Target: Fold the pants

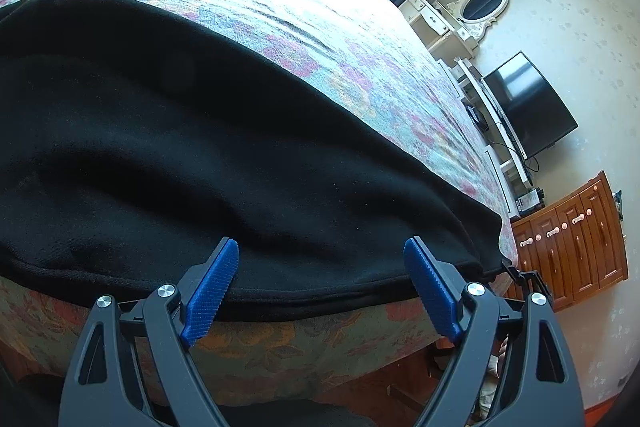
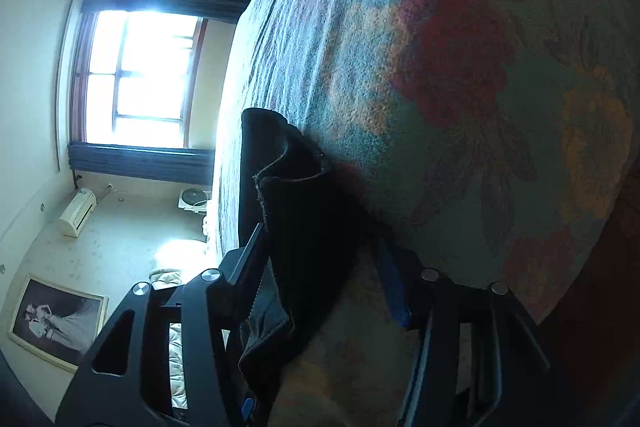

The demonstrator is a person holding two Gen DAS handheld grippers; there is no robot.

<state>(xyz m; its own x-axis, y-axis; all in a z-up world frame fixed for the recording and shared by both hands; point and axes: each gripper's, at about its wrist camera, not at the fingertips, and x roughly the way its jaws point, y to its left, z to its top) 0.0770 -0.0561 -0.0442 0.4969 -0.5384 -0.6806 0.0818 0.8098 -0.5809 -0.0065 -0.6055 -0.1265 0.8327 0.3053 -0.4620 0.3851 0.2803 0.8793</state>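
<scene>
Black pants (image 1: 180,147) lie spread on a floral bedspread (image 1: 300,19), their hem along the bed's near edge. My left gripper (image 1: 320,267) is open, its blue pads (image 1: 212,291) wide apart just over the hem, holding nothing. In the right wrist view a corner of the black pants (image 2: 304,211) stands up from the bedspread (image 2: 460,67) between the fingers of my right gripper (image 2: 324,267). The jaws stand wide apart, with the cloth against the left finger (image 2: 248,259) and clear of the right blue pad (image 2: 394,287).
A wooden dresser (image 1: 576,243), a black TV (image 1: 532,103) and a white vanity with an oval mirror (image 1: 480,7) stand along the wall past the bed. A bright window (image 2: 140,75), an air conditioner (image 2: 78,213) and a framed photo (image 2: 56,323) show in the right wrist view.
</scene>
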